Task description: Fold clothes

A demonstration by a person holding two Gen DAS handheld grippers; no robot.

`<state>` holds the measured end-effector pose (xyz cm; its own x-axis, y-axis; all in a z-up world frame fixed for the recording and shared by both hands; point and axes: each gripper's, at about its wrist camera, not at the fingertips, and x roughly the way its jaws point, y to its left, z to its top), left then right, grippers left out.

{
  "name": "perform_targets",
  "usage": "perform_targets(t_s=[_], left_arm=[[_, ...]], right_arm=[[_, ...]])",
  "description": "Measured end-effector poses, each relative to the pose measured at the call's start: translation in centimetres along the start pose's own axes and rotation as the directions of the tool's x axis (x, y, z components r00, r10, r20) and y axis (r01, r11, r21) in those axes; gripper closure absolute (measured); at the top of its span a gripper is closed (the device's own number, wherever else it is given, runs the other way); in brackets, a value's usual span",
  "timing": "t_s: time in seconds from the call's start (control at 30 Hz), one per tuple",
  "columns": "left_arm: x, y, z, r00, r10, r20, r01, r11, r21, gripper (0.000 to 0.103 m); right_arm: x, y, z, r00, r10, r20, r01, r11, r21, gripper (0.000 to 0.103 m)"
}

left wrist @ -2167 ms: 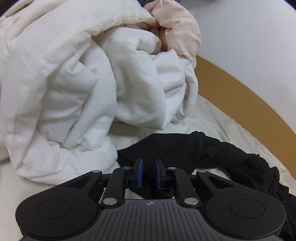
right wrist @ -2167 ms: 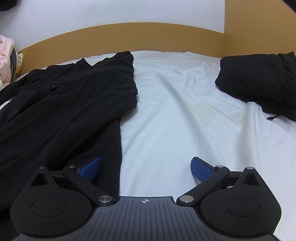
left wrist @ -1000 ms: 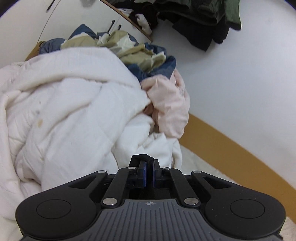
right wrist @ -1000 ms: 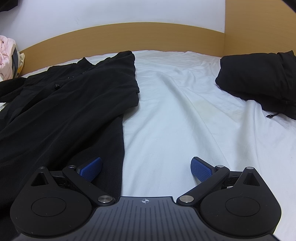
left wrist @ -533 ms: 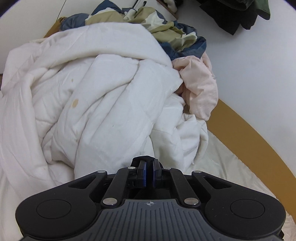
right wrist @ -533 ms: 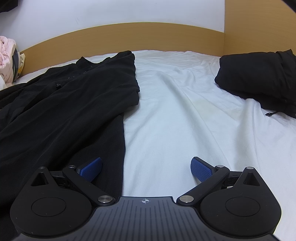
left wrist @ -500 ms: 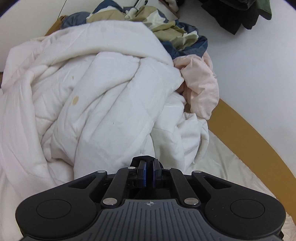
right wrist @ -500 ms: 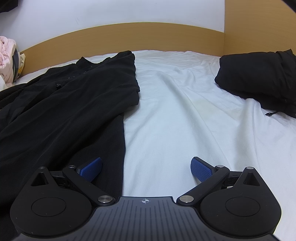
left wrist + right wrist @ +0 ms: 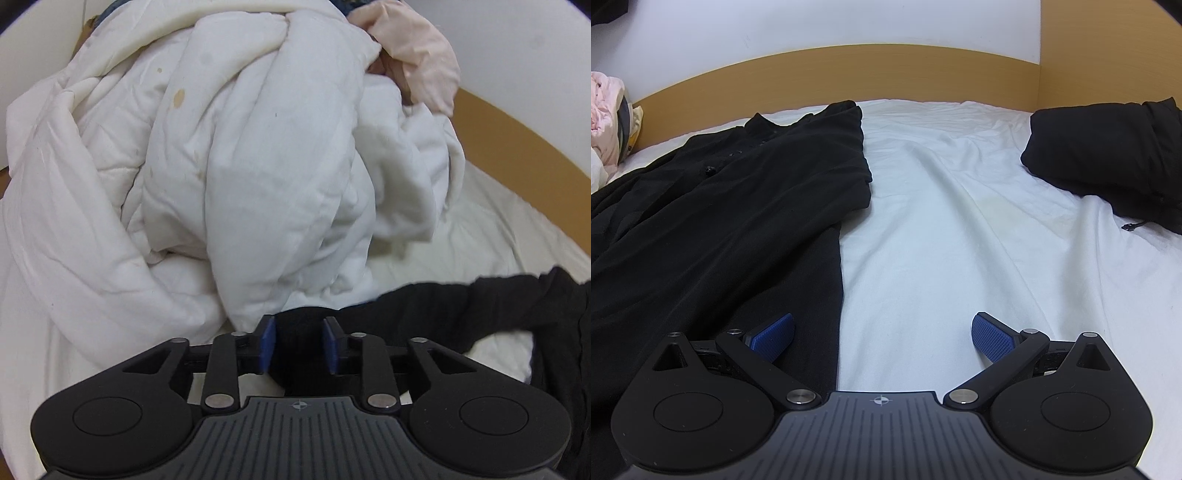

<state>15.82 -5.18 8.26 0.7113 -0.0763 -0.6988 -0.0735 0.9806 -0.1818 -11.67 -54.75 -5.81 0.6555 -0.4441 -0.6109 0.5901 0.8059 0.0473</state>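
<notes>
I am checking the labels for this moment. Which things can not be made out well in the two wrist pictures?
- Left wrist view: whether the left claw presses the black sleeve between its pads; its own body hides the cloth below.
- Left wrist view: the pink cloth is cut off by the top edge.
- Right wrist view: the black garment runs off the left edge and under the right claw.
- Right wrist view: the folded black bundle is cut by the right edge.
</notes>
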Motion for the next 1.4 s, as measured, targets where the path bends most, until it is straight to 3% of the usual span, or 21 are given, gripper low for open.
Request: perform_targets(t_s=[0.07,0.13,0.2,0.27,0.3,0.43,0.53,0.67,0.73,0.77,0.8,0.87,0.93,0.97,1.07,1.1,1.17,1.3,1.4], left_arm=[[-0.3,0.2,-0.5,1.000,-0.008,0.002,0.008,1.000,0.014,0.062],[-0.8,0.2,-1.0,1.000,-0.012,0.014,0.011,0.999,0.040,0.061],[-1.5,-1.1,-1.6,0.999,-0.001,0.052,-0.008,0.986,0.167,0.059],[-2.3,-3.2,-2.6,0.994,0.008,0.112,-0.047,0.936,0.349,0.059],[-2.6,-4.3,-3.2,0.991,-0.005,0.134,-0.055,0.897,0.440,0.058],[-2.7,-8.0,-5.9,0.988,-0.079,0.132,-0.038,0.707,0.707,0.051],[-1.4,-9.2,-6.9,0.995,-0.073,0.066,-0.002,0.657,0.754,0.050],[0.8,-9.7,-7.3,0.996,0.025,0.084,-0.082,0.600,0.796,0.051],[1.9,-9.7,-7.3,0.994,0.065,0.085,-0.107,0.585,0.804,0.055],[2.5,-9.6,-7.2,0.993,0.082,0.082,-0.115,0.580,0.806,0.066],[3.0,-9.6,-7.2,0.993,0.092,0.075,-0.115,0.583,0.805,0.081],[3.8,-9.4,-7.2,0.992,0.105,0.068,-0.118,0.590,0.799,0.101],[3.5,-9.3,-6.5,0.993,0.077,0.088,-0.117,0.626,0.771,0.101],[3.1,-9.3,-5.9,0.993,0.054,0.104,-0.114,0.656,0.746,0.101],[0.6,-8.9,-1.9,0.991,-0.039,0.132,-0.048,0.799,0.600,0.102],[-0.4,-8.8,-0.5,0.988,-0.067,0.136,-0.019,0.834,0.551,0.102],[-2.6,-9.0,2.2,0.980,-0.119,0.162,0.028,0.879,0.476,0.102],[-6.9,-9.7,6.2,0.952,-0.230,0.203,0.146,0.922,0.358,0.102],[-9.8,-11.2,8.2,0.933,-0.305,0.193,0.231,0.916,0.329,0.101]], right_arm=[[-0.1,0.0,-0.1,1.000,0.002,0.000,-0.002,1.000,-0.001,0.000],[-0.1,0.0,-0.1,1.000,0.004,0.000,-0.004,1.000,0.000,0.000],[-0.2,0.0,-0.1,1.000,0.006,-0.001,-0.006,1.000,0.000,0.000],[-0.3,0.0,-0.2,1.000,0.009,-0.001,-0.009,1.000,-0.001,0.000],[-0.3,0.0,-0.2,1.000,0.010,-0.001,-0.010,1.000,-0.001,0.000],[-0.4,0.1,-0.2,1.000,0.012,-0.001,-0.012,1.000,-0.003,0.000],[-0.4,0.1,-0.2,1.000,0.011,-0.002,-0.011,1.000,-0.004,0.000],[-0.5,0.1,-0.2,1.000,0.012,-0.001,-0.012,1.000,-0.004,0.000],[-0.4,0.2,-0.2,1.000,0.011,-0.002,-0.011,1.000,-0.006,0.000],[-0.4,0.2,-0.2,1.000,0.011,-0.002,-0.011,1.000,-0.006,0.000],[-0.4,0.2,-0.2,1.000,0.011,-0.002,-0.011,1.000,-0.006,0.000],[-0.4,0.2,-0.2,1.000,0.010,-0.003,-0.010,1.000,-0.008,0.000],[-0.4,0.3,-0.2,1.000,0.009,-0.003,-0.009,1.000,-0.010,0.000],[-0.4,0.3,-0.2,1.000,0.009,-0.004,-0.009,1.000,-0.010,0.000],[-0.3,0.4,-0.1,1.000,0.009,-0.004,-0.009,1.000,-0.012,0.000],[-0.3,0.4,-0.1,1.000,0.008,-0.004,-0.008,1.000,-0.013,0.000],[-0.3,0.4,-0.1,1.000,0.009,-0.004,-0.009,1.000,-0.013,0.000],[-0.3,0.2,-0.1,1.000,0.011,-0.005,-0.011,1.000,-0.010,0.000],[-0.2,0.2,-0.1,1.000,0.011,-0.005,-0.011,1.000,-0.011,0.000]])
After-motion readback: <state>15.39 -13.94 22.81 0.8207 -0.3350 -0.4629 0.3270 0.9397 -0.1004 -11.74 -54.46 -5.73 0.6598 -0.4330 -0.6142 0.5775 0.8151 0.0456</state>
